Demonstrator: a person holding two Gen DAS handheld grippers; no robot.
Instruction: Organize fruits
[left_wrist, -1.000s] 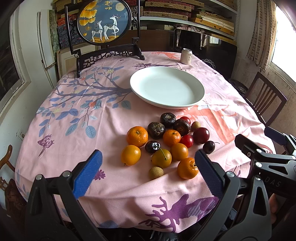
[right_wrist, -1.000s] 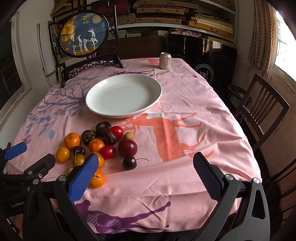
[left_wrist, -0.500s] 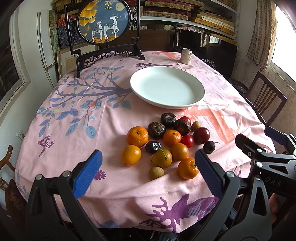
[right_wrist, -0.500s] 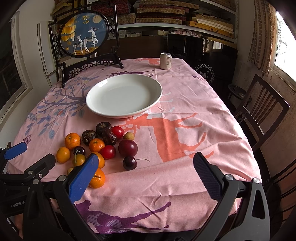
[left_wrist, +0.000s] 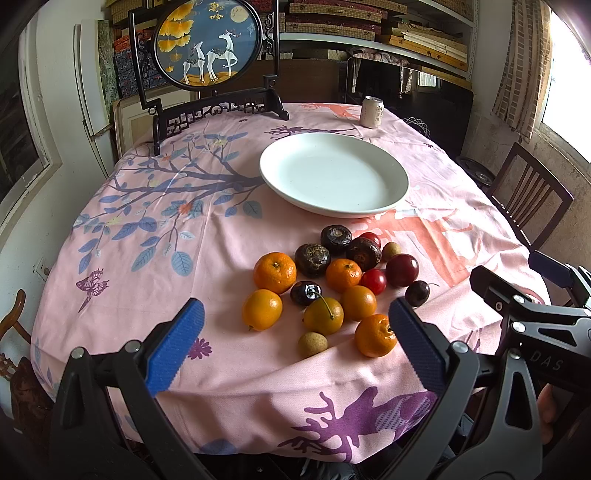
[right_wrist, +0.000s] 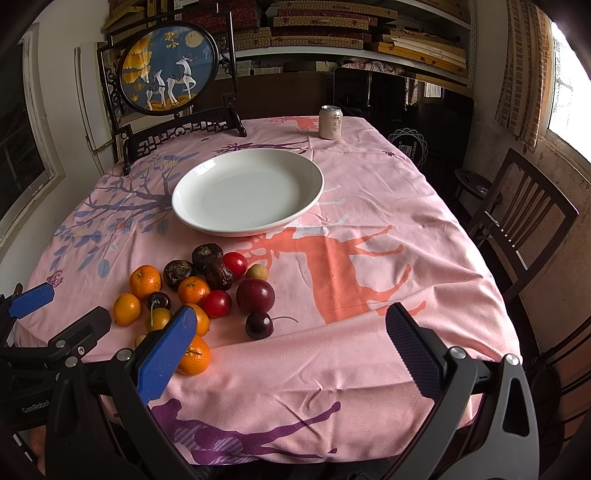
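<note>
A pile of fruit lies on the pink tablecloth near the front edge: several tangerines (left_wrist: 274, 272) (right_wrist: 145, 281), dark passion fruits (left_wrist: 312, 259), red plums (left_wrist: 402, 270) (right_wrist: 255, 295), cherries (right_wrist: 259, 325) and a longan (left_wrist: 312, 344). An empty white plate (left_wrist: 334, 173) (right_wrist: 248, 191) sits behind them. My left gripper (left_wrist: 295, 347) is open and empty just in front of the fruit. My right gripper (right_wrist: 291, 347) is open and empty, to the right of the pile.
A framed deer screen on a dark stand (left_wrist: 207, 44) (right_wrist: 166, 70) stands at the back left. A drink can (left_wrist: 372, 112) (right_wrist: 331, 122) stands at the back. A wooden chair (right_wrist: 517, 206) is at the table's right side.
</note>
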